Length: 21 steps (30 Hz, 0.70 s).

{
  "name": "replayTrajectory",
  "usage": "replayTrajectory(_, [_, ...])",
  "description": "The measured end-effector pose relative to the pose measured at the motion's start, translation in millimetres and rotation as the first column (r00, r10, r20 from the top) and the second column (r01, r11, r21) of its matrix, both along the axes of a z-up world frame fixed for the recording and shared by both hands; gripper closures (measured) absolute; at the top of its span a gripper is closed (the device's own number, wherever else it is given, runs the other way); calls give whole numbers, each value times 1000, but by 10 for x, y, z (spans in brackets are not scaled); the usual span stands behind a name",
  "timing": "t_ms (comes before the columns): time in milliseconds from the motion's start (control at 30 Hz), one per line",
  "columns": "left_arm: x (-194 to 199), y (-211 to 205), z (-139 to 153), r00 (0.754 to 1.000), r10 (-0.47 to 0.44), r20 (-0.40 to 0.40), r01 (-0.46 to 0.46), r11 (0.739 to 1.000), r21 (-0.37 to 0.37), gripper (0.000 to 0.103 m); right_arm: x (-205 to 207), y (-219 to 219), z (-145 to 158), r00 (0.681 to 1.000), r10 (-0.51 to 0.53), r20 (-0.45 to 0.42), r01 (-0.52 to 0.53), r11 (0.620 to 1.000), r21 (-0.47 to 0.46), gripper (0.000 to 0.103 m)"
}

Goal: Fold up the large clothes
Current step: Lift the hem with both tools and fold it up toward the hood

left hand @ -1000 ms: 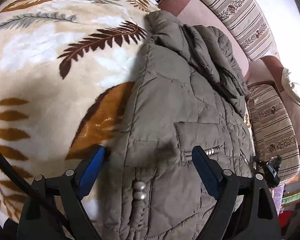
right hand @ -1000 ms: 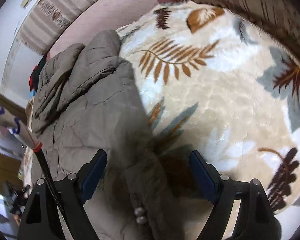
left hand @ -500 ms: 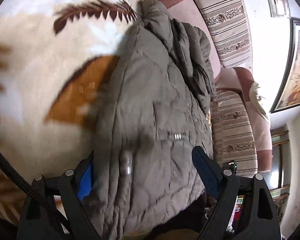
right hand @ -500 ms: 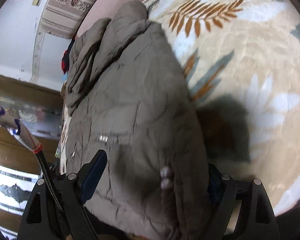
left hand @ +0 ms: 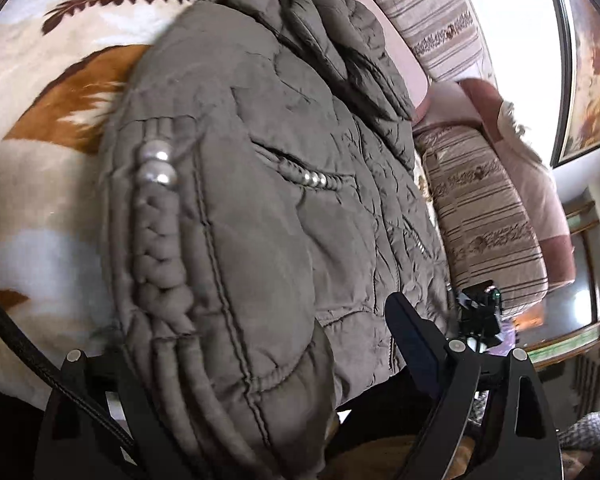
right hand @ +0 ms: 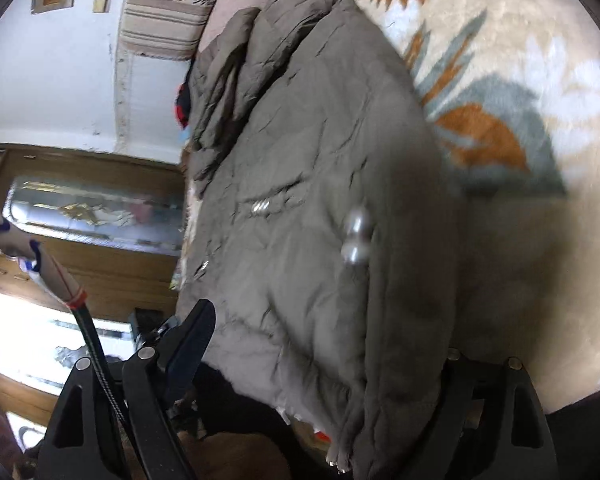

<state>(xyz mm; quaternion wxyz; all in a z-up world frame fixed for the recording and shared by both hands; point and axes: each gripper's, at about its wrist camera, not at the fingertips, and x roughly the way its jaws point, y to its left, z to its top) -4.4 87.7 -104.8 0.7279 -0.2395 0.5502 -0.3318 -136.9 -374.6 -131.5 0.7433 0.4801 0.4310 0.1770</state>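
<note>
A grey-brown quilted jacket (left hand: 260, 184) with pearl beads lies on a cream blanket with a leaf print (left hand: 48, 168); it also shows in the right wrist view (right hand: 312, 208). My left gripper (left hand: 256, 364) is open, its jaws wide apart with the jacket's near hem bulging between them; the left finger is hidden under the fabric. My right gripper (right hand: 324, 360) is open too, the hem between its jaws and the right finger covered by the jacket.
A striped sofa cushion (left hand: 484, 216) and pink sofa back (left hand: 444, 100) lie to the right of the jacket. A framed picture (left hand: 592, 52) hangs on the wall. A wooden cabinet (right hand: 80, 200) stands at the left in the right wrist view.
Both grippers have dropped toward the jacket's near hem and pushed in. The hem now sits between the open jaws of each and covers one finger.
</note>
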Motion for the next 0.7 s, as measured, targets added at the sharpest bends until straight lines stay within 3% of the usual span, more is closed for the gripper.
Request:
replayTrajectory(67, [-23, -25, 31, 1000, 6, 14, -6, 1000, 7, 15, -60, 79, -10, 1000, 27, 12, -27, 1000, 5, 19])
replayTrajectory(133, [-39, 10, 27, 1000, 13, 17, -13, 1000, -11, 26, -62, 151, -36, 999, 34, 9, -33, 999, -7, 20])
replayTrajectory(233, [-16, 2, -16, 1000, 24, 2, -24, 1000, -9, 27, -20, 212, -115, 999, 43, -7, -43, 999, 8, 25])
replayTrajectory(367, [-20, -89, -57, 999, 38, -12, -37, 998, 45, 27, 55, 351, -122, 997, 77, -27, -77, 997, -31, 34])
replayTrajectory(400, [-25, -111, -25, 999, 35, -4, -35, 997, 70, 30, 58, 378, -116, 996, 83, -39, -86, 995, -60, 38])
replayTrajectory(467, [-32, -124, 47, 999, 37, 18, -39, 991, 131, 58, 87, 449, -27, 994, 89, -56, -96, 986, -137, 48])
replayTrajectory(500, [-25, -117, 86, 999, 43, 24, -47, 985, 165, 71, 84, 457, 19, 994, 87, -61, -96, 982, -164, 59])
replayTrajectory(533, [-17, -99, 132, 998, 51, 26, -55, 983, 176, 74, 79, 451, 102, 995, 82, -55, -90, 979, -183, 66])
replayTrajectory(700, [-18, -41, 504, 993, 86, 79, -97, 985, 146, 79, 72, 404, 520, 998, 53, 46, -45, 985, -166, 73])
